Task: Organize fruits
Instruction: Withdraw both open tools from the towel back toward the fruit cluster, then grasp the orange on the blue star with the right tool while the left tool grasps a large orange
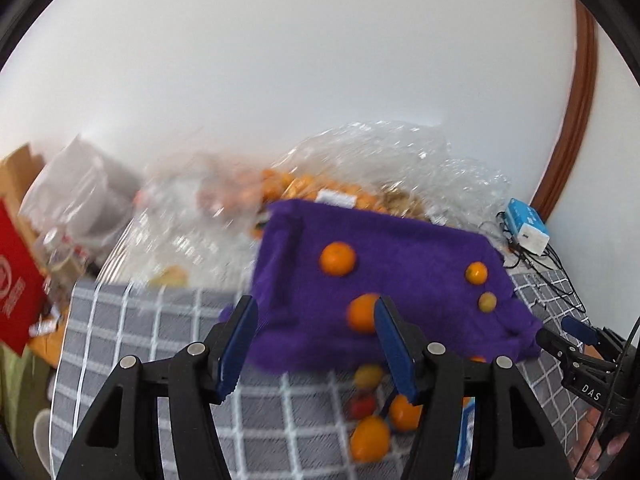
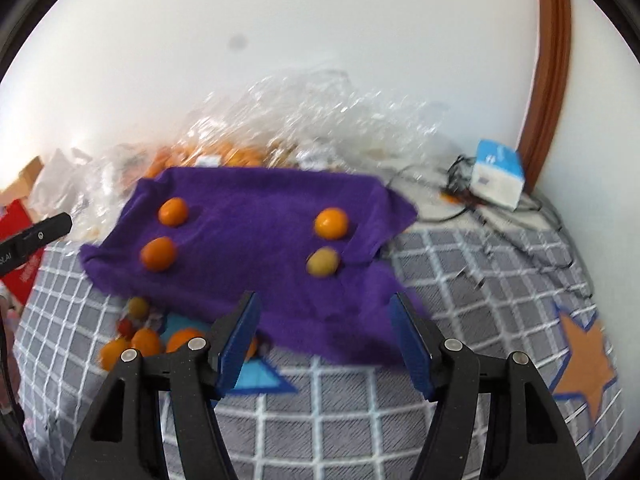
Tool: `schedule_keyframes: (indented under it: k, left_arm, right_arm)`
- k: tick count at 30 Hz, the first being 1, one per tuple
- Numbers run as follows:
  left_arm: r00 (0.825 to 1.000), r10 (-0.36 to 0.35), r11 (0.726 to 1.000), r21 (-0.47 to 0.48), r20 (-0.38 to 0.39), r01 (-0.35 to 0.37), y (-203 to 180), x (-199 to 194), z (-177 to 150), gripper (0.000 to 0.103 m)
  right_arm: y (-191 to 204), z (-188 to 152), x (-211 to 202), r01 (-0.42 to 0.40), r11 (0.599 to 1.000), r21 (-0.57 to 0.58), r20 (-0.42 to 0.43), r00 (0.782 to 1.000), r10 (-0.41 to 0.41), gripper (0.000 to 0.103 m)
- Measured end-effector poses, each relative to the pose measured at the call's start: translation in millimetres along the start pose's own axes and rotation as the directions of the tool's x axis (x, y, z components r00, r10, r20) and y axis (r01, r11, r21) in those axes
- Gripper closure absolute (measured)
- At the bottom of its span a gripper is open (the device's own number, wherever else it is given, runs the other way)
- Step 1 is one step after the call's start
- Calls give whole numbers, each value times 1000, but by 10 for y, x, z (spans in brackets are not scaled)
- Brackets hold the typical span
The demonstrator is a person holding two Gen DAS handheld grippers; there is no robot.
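- left wrist view: "das" reads on the right gripper [image 1: 576, 330] at the far right edge. the left gripper [image 1: 316, 320] gapes wide, holding nothing; an orange [image 1: 362, 313] on the purple cloth [image 1: 400, 248] sits just inside its right finger.
- right wrist view: the right gripper [image 2: 326, 314] is wide open and empty over the purple cloth's [image 2: 260, 216] near edge; four fruits [image 2: 330, 223] lie beyond, with more fruit [image 2: 146, 340] on the checked tablecloth [image 2: 340, 420] to the left.

Beyond the jaws, crumpled clear plastic wrap [image 2: 320, 120] is heaped against the white wall [image 2: 280, 32]. To their right a blue-and-white box [image 2: 498, 178] sits among black cables [image 2: 520, 236], near a brown wooden frame [image 2: 554, 72]. Far left stands a red box [image 1: 16, 280]; below lies a grey checked cloth [image 2: 360, 420].
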State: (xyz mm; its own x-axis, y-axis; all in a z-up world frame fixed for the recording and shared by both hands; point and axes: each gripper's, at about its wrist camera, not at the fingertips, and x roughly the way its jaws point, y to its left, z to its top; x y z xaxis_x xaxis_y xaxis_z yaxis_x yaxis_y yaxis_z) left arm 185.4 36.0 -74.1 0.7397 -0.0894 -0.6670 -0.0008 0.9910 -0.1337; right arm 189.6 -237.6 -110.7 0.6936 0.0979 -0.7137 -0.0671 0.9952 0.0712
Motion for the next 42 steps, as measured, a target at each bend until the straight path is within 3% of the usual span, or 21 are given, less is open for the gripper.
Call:
schedule_keyframes:
  k: [2, 4, 13, 20, 24, 27, 34, 39, 42]
  left_arm:
    - [1000, 0, 1000, -27, -16, 0, 125, -61, -156, 45]
    - [1000, 9, 999, -47, -29, -11, 231, -88, -300, 45]
    - [992, 62, 994, -84, -112, -72, 512, 82, -838, 45]
    - [989, 5, 993, -113, -149, -22, 576, 211, -990, 45]
    - [992, 33, 996, -79, -124, -43, 515, 207, -1056, 45]
    - [992, 17, 997, -78, -122, -26, 500, 195, -1063, 45]
    - [991, -56, 991, -129, -125, 40, 608, 190, -1050, 45]
    - [988, -49, 992, -125, -144, 31, 571, 172, -1039, 47]
    - [974, -171, 977, -152, -150, 148, 458, 90, -1024, 46]
  right_arm:
    - [73, -117, 0, -20, 999, -26, -6, 1000, 20, 56]
    - [138, -226, 38, -50, 998, -40, -32, 998, 49, 62]
    - [414, -350, 333, -139, 989, -43, -91, 987, 135, 62]
    - [432, -302, 561, -147, 989, 6, -124, 981, 147, 62]
    - [426, -275, 673, -185, 982, 49, -154, 970, 190, 62]
    - [461, -298, 723, -169, 985, 35, -165, 971, 173, 70]
    - [265, -434, 431, -65, 998, -9, -84, 994, 64, 70]
    - [-33, -621, 270, -30, 999, -13, -54, 998, 29, 70]
    - [-162, -717, 258, -18, 1000, 1, -60, 998, 19, 70]
